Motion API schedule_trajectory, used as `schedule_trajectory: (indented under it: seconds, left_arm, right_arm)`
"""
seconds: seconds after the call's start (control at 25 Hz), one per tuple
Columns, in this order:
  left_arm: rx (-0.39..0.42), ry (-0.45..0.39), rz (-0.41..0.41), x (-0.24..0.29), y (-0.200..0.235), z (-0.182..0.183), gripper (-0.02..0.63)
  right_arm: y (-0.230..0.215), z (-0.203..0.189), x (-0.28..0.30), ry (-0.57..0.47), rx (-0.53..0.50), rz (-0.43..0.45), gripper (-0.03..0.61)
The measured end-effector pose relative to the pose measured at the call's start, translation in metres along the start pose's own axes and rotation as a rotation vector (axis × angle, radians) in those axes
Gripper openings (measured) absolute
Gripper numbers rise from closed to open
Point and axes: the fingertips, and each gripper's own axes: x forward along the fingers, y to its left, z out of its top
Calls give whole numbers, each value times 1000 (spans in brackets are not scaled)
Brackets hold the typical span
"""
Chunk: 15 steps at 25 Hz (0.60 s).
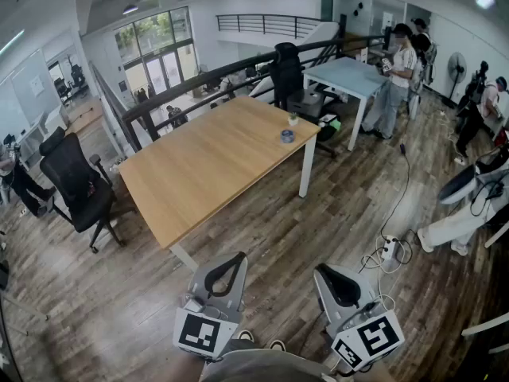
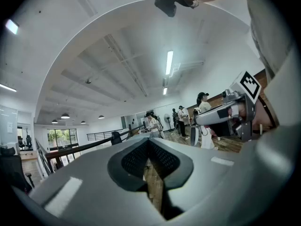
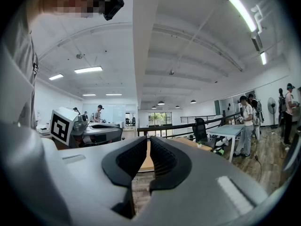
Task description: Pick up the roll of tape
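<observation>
The roll of tape (image 1: 287, 136) is a small blue ring lying flat near the far right end of the long wooden table (image 1: 207, 165). Both grippers hang low at the head view's bottom edge, over the floor and well short of the table. My left gripper (image 1: 238, 259) is shut, its padded jaws meeting at the tips with nothing between them (image 2: 148, 143). My right gripper (image 1: 323, 270) is shut as well and holds nothing (image 3: 147, 141). The tape is too small to make out in either gripper view.
A small potted plant (image 1: 293, 119) stands just behind the tape. Black office chairs sit at the table's left (image 1: 75, 183) and far end (image 1: 285, 72). A white table (image 1: 346, 76) with people beside it stands further right. Cables and a power strip (image 1: 389, 249) lie on the wooden floor.
</observation>
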Motion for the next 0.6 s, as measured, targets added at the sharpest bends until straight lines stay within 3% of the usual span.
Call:
schedule_trajectory:
  seconds: [0.24, 0.6]
  left_arm:
    - [-6, 7, -18, 8, -8, -2, 2]
    - [-12, 9, -25, 20, -18, 1, 2]
  right_arm:
    - [-14, 5, -5, -50, 52, -35, 33]
    - [-27, -1, -10, -21, 15, -34, 34]
